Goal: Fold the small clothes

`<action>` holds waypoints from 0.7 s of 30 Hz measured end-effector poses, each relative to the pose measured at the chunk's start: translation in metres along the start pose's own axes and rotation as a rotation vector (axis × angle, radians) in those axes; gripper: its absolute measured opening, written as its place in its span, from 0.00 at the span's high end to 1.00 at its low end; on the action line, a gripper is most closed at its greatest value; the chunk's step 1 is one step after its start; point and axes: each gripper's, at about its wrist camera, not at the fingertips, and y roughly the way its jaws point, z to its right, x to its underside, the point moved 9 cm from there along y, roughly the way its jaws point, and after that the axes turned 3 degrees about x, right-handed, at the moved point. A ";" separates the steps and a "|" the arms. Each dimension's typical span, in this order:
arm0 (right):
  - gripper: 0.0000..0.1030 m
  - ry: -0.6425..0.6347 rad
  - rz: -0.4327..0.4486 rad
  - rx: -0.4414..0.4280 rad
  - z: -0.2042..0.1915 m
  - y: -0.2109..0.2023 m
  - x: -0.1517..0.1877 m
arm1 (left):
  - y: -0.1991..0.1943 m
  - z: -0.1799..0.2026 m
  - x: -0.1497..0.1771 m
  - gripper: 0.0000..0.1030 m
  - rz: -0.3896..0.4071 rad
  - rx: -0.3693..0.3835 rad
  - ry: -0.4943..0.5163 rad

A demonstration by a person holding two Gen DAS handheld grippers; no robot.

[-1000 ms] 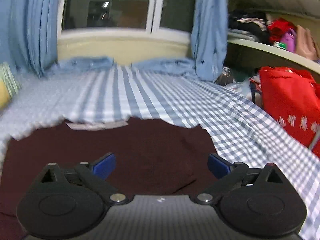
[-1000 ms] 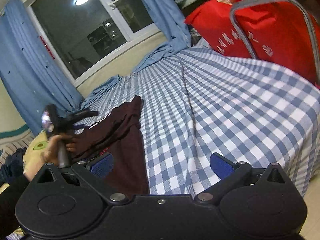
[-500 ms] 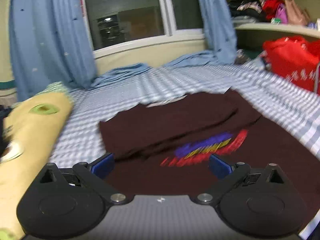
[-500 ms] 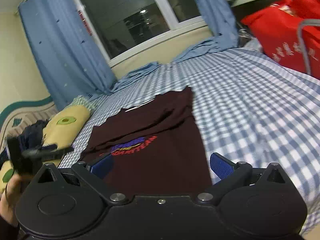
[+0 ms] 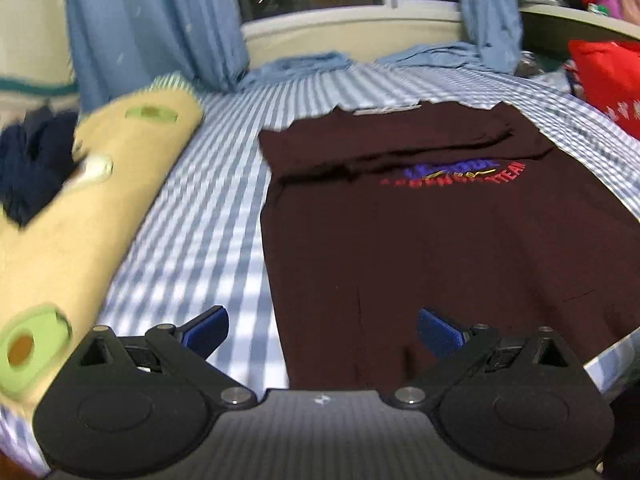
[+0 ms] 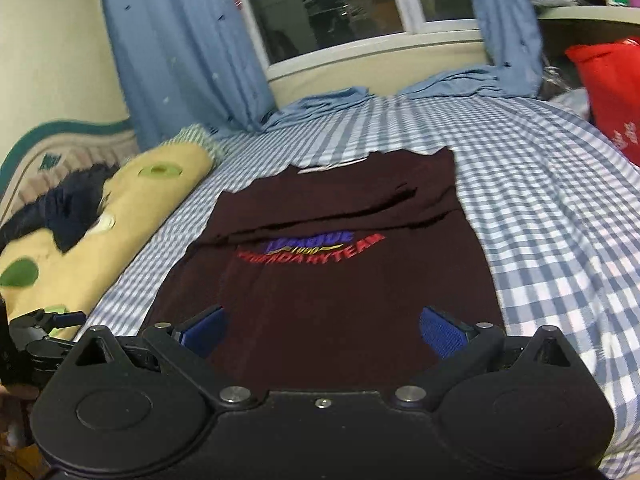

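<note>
Left wrist view: left gripper [image 5: 322, 330] spread wide, empty, above near left edge of maroon T-shirt [image 5: 440, 232]. Shirt flat on blue-checked bedsheet [image 5: 208, 208], top part folded down over printed logo [image 5: 460, 174]. Yellow avocado-print pillow [image 5: 80, 208] at left.

Right wrist view: right gripper [image 6: 322, 338] spread wide, empty, over shirt's near hem. Left gripper's tips visible at lower left, beside pillow.
</note>
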 end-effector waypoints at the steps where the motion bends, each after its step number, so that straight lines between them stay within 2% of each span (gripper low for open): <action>1: 0.01 -0.009 -0.007 -0.004 -0.003 0.002 0.002 | 0.000 0.001 0.003 0.01 -0.005 0.011 -0.014; 6: 0.01 -0.047 -0.044 0.000 -0.012 0.009 0.011 | -0.006 0.004 0.013 0.01 -0.022 0.016 -0.011; 21: 0.01 -0.045 -0.052 0.008 -0.007 0.011 0.012 | -0.007 0.012 0.012 0.01 -0.052 0.022 0.012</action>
